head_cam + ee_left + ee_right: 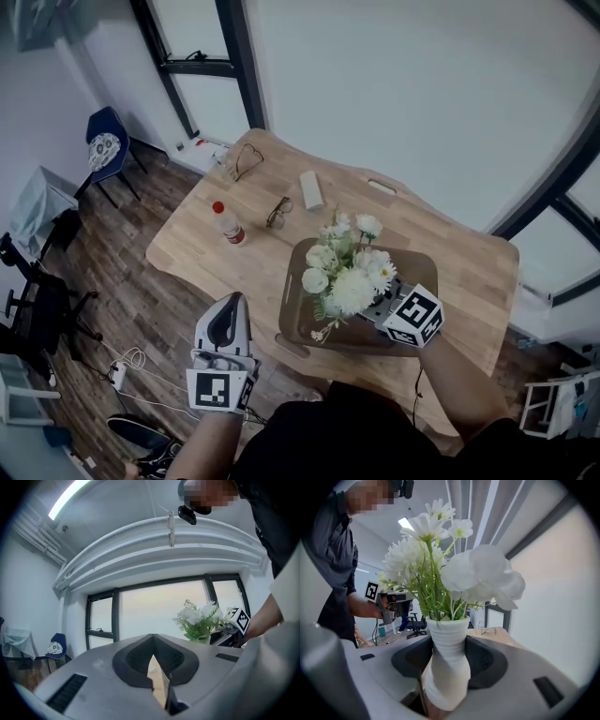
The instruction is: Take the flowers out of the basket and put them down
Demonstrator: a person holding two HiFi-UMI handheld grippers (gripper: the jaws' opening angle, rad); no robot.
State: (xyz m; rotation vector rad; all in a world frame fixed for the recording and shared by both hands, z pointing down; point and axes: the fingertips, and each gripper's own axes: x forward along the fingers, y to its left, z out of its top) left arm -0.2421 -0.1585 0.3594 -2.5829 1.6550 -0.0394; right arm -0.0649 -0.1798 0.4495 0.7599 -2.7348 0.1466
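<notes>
**Right tool has the vase of flowers over the basket, left tool idle**

Head view: The basket (291,298), a dark shallow tray, sits on the wooden counter (206,253). The flowers (349,272), white blooms among green leaves, stand over the basket's middle. The right tool (372,313) reaches in under them from the basket's near right side. From above I cannot tell whether the base is clear of the basket's floor. The left tool (232,305) is off the basket's left side, apart from it and touching nothing. A red-capped bottle (228,223) and glasses (277,212) lie beyond the basket's far left corner. That leaves bare counter left of the basket, a likely place to set the flowers down.

Left gripper view: The jaws meet at their tips with nothing between them. The flowers and the other tool show far off to the right. This tool seems kept aside so as not to crowd the lift.

Right gripper view: The jaws are clamped on a white ribbed vase (446,667), low on its body. The vase is upright and the stems rise from its mouth. Gripping the vase rather than the stems keeps the bunch steady and spares the blooms. Taking it out looks under way, and the putting down is not yet done.
</notes>
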